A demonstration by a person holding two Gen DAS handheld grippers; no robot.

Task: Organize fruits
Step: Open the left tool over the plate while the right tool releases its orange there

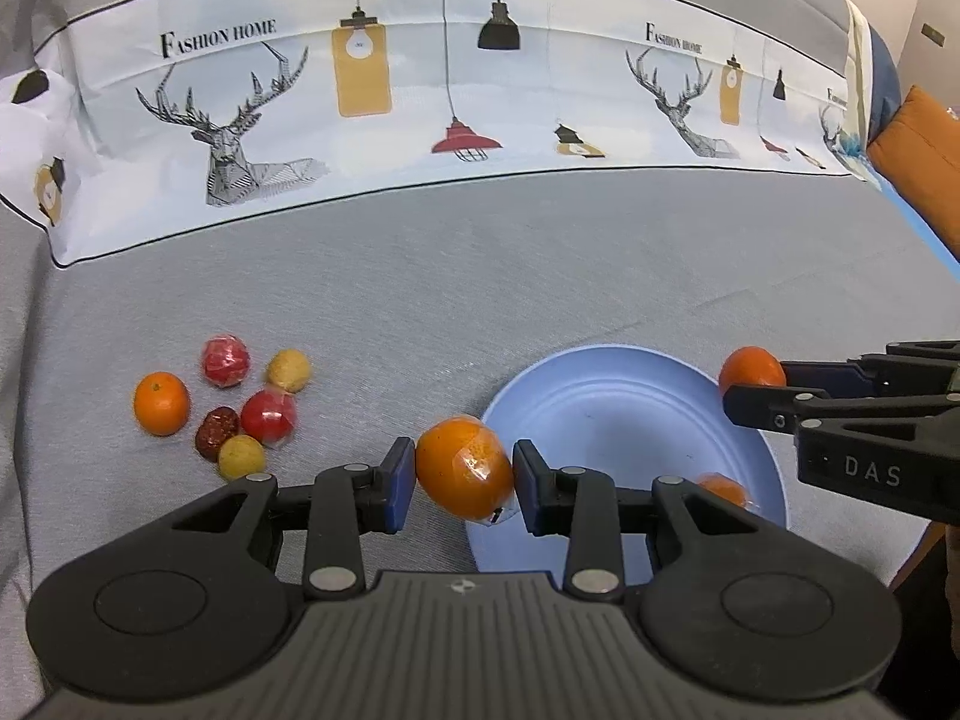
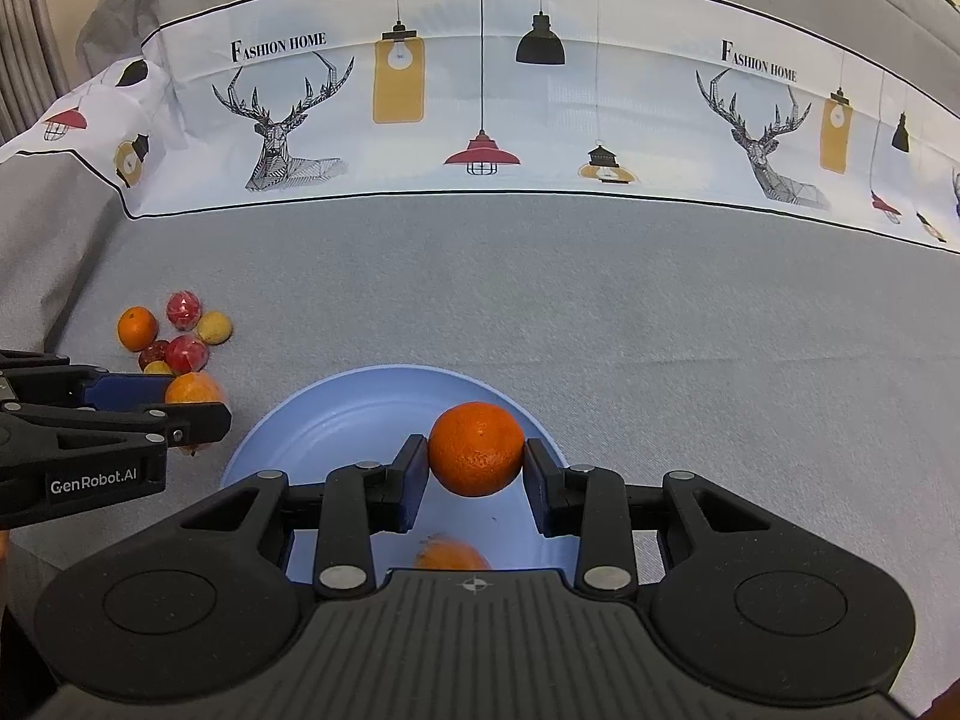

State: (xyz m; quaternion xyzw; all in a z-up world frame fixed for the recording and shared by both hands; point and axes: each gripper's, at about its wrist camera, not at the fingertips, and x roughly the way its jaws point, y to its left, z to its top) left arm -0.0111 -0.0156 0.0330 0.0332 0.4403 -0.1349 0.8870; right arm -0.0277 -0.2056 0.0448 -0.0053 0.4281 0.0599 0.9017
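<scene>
My left gripper point(image 1: 464, 476) pinches a plastic-wrapped orange point(image 1: 463, 468) between both blue pads, just at the left rim of the blue plate point(image 1: 606, 402). Right gripper point(image 1: 741, 393) comes in from the right edge, clamping a second orange point(image 1: 750, 365) over the plate's far rim. Another orange fruit point(image 1: 723, 489) lies in the plate, partly hidden. Left on the grey cloth point(image 1: 480, 276): a loose orange point(image 1: 161, 403), two red fruits point(image 1: 225, 360), two yellow ones point(image 1: 288, 369), one dark red point(image 1: 215, 432).

"FASHION HOME" is printed twice on the deer-and-lamp cloth point(image 2: 480, 90). Right gripper point(image 1: 750, 387) says "DAS", left gripper point(image 2: 198, 405) says "GenRobot.AI".
</scene>
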